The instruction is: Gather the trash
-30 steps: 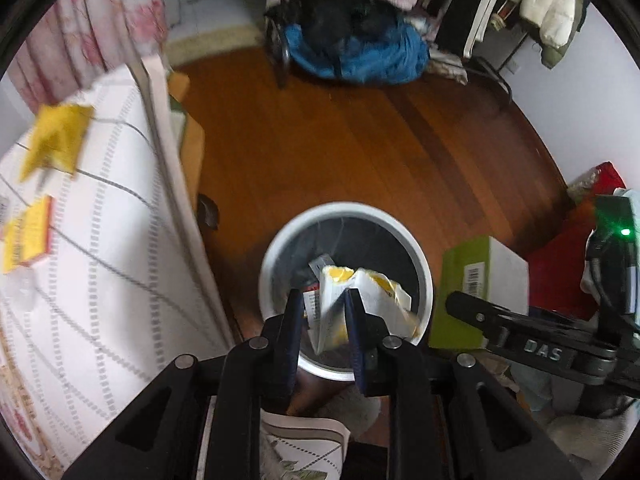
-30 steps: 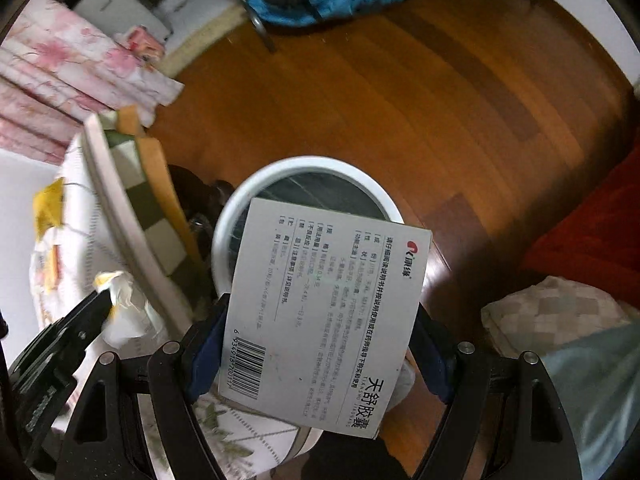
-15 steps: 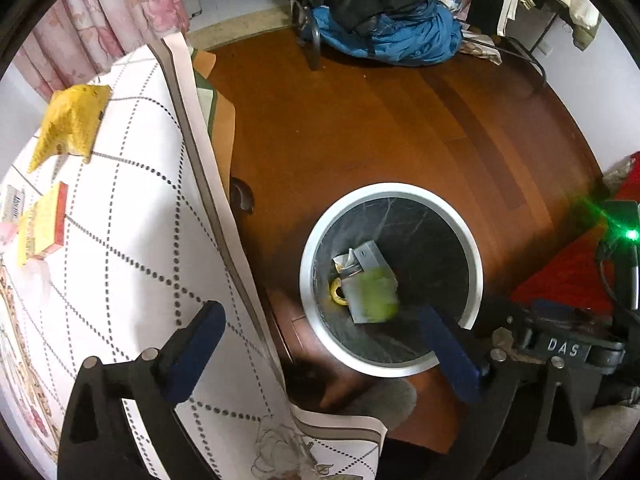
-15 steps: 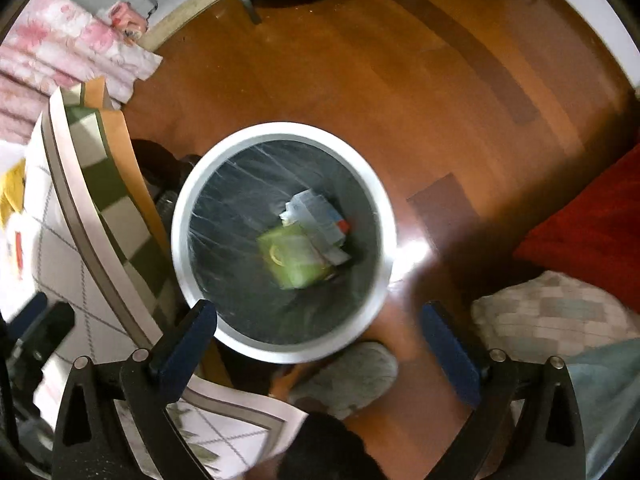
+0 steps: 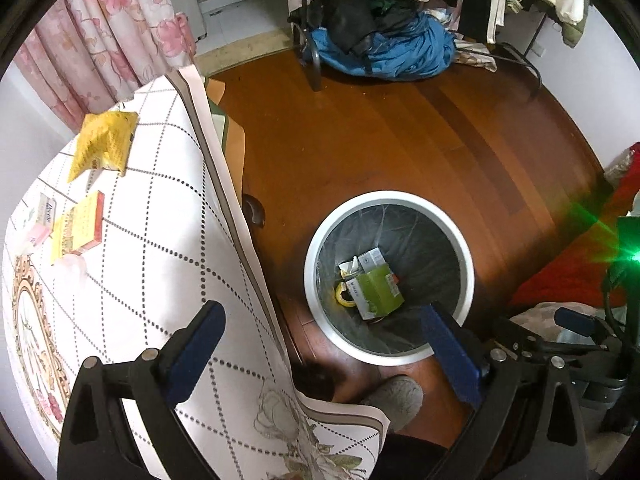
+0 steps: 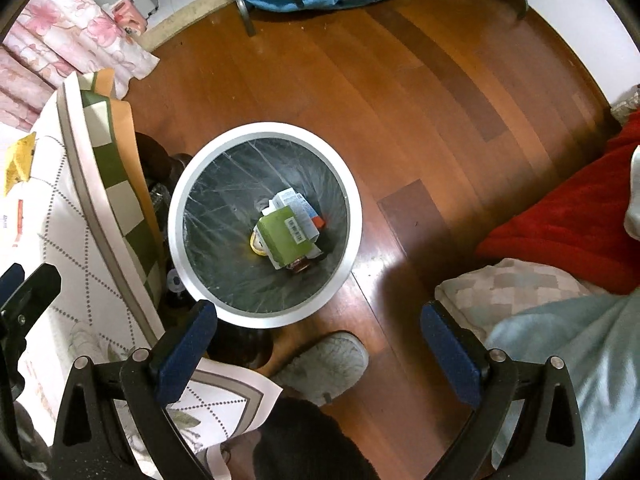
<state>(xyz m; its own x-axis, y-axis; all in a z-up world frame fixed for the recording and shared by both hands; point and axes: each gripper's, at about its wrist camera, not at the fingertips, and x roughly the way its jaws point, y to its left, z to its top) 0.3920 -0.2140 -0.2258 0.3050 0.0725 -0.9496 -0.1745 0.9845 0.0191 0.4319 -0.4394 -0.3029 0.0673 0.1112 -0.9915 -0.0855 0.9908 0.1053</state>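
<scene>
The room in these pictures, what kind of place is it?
Probably a bedroom or living space in a home: flowered pink curtains, clothes piled under a hanging rack, a wooden floor, and a cloth-covered table beside a small trash bin.

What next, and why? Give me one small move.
Probably swing the left gripper back over the table toward the yellow packet. Both grippers are open and empty above the bin, where the green box already lies, while the packet and a yellow-and-red box remain on the tablecloth. The right gripper sits farther from them.
</scene>
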